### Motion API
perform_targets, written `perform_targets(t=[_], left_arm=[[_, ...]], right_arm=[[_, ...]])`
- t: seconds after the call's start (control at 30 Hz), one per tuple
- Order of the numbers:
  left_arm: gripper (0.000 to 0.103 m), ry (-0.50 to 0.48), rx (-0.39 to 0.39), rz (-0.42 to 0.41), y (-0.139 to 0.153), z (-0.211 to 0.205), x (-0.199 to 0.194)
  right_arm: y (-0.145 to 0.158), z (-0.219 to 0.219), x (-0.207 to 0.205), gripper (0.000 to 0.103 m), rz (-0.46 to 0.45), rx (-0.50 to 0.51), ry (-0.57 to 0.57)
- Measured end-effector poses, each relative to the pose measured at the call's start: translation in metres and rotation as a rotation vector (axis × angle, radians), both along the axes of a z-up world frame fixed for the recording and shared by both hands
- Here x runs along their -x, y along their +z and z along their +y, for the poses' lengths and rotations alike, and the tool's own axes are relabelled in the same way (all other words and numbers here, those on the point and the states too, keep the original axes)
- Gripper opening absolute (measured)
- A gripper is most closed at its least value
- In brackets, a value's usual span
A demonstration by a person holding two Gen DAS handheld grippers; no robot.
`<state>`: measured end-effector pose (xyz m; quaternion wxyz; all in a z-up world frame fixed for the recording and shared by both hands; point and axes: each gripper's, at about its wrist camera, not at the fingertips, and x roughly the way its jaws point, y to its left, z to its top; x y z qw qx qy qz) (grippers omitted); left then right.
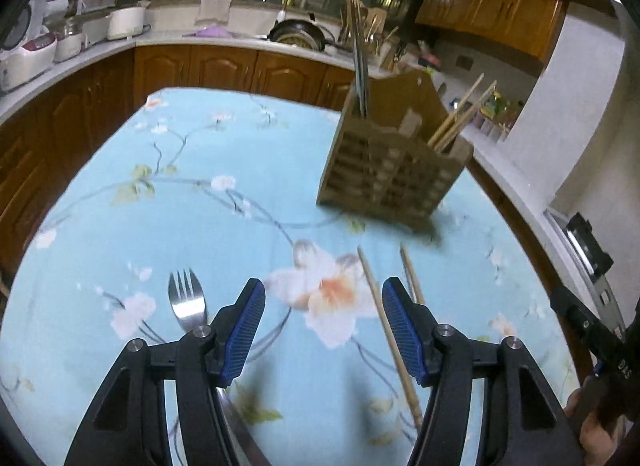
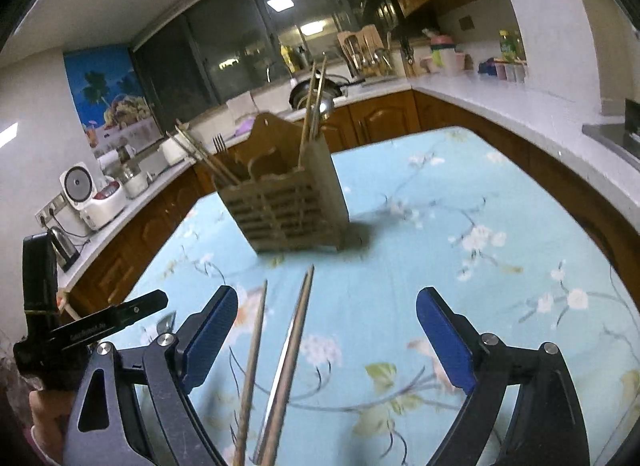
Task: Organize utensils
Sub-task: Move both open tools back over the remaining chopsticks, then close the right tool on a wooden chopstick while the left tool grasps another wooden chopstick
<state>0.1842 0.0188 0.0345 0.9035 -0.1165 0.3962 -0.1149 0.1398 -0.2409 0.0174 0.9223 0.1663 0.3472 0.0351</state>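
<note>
A slatted wooden utensil holder stands on the blue floral tablecloth; it holds chopsticks and metal utensils, and also shows in the right wrist view. My left gripper is open and empty above the cloth. A metal fork lies just left of its left finger. Two wooden chopsticks lie by its right finger. My right gripper is open and empty. A wooden chopstick and a metal chopstick lie on the cloth between its fingers.
Wooden cabinets with a white countertop surround the table. A rice cooker, a kettle and a pan sit on the counter. The left gripper's body shows at the left of the right wrist view.
</note>
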Motion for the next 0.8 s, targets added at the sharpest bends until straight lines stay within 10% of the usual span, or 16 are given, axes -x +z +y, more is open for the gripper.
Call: perform_targets(t=[0.5,0.8], left_arm=[[0.058,-0.091,-0.066,0.121,-0.03,-0.047,-0.044],[0.031,-0.15,-0.168,0.168,-0.056,-0.087,-0.091]], right_arm=[[-0.012,-0.011,0.005,0.092,0.04,-0.002,-0.029],[-0.016,-0.02,-0.005,0.092,0.061,-0.024,-0.045]])
